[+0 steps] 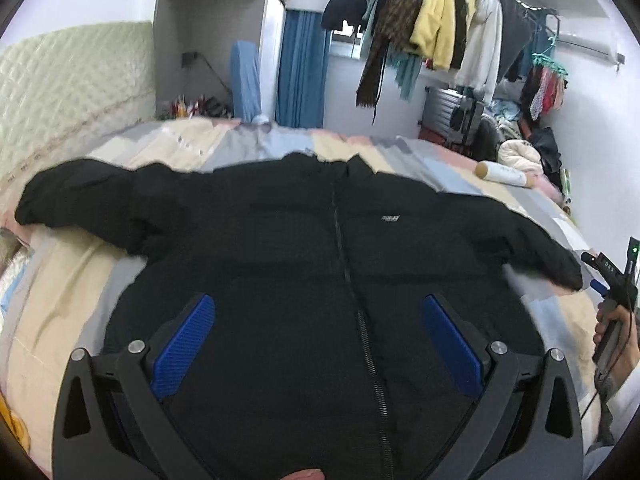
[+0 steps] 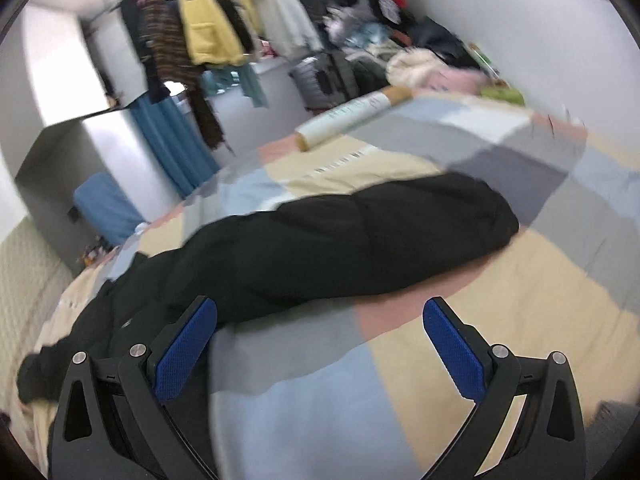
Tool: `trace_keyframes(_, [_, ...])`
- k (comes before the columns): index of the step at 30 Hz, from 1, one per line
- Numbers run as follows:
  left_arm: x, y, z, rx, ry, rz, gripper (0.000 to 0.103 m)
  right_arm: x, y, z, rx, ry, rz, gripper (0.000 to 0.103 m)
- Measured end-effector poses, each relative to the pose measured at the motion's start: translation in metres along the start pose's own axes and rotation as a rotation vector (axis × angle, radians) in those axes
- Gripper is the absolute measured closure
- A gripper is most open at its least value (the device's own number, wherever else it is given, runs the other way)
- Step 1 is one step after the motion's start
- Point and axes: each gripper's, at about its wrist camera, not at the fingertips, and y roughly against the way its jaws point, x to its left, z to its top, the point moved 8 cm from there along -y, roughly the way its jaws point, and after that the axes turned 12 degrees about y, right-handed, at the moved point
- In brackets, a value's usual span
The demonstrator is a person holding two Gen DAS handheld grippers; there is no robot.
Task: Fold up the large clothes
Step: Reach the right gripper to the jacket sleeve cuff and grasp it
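A large black zip-up jacket [image 1: 320, 248] lies front-up on the bed with both sleeves spread out. My left gripper [image 1: 320, 308] is open and empty above the jacket's lower front, near the zip. My right gripper [image 2: 320, 312] is open and empty over the bedspread, just in front of the jacket's right sleeve [image 2: 360, 236]. The right gripper's body and the hand holding it show at the right edge of the left wrist view [image 1: 616, 280].
The bed has a patchwork bedspread [image 2: 500, 300] in beige, grey, blue and pink. A white roll [image 2: 352, 114] lies at its far edge. A quilted headboard [image 1: 72, 92] stands at left. A rack of hanging clothes [image 1: 432, 20] and piled items [image 2: 420, 56] are behind.
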Motion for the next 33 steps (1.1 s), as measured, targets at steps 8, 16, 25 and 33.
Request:
trace_keyframes(8, [0.021, -0.037, -0.018, 0.043, 0.043, 0.043, 0.000, -0.084, -0.071, -0.019, 0.027, -0.380, 0.015, 0.005])
trace_keyframes(16, [0.029, -0.060, -0.024, 0.060, 0.052, 0.078, 0.000, -0.147, -0.100, 0.000, -0.089, -0.593, -0.030, 0.011])
trace_keyframes(25, [0.030, -0.087, -0.036, 0.089, 0.008, 0.116, 0.000, -0.156, -0.127, 0.051, -0.105, -0.444, -0.092, 0.078])
trace_keyframes(33, [0.027, -0.102, -0.044, 0.107, -0.031, 0.145, 0.000, -0.158, -0.127, 0.085, -0.123, -0.296, -0.181, 0.099])
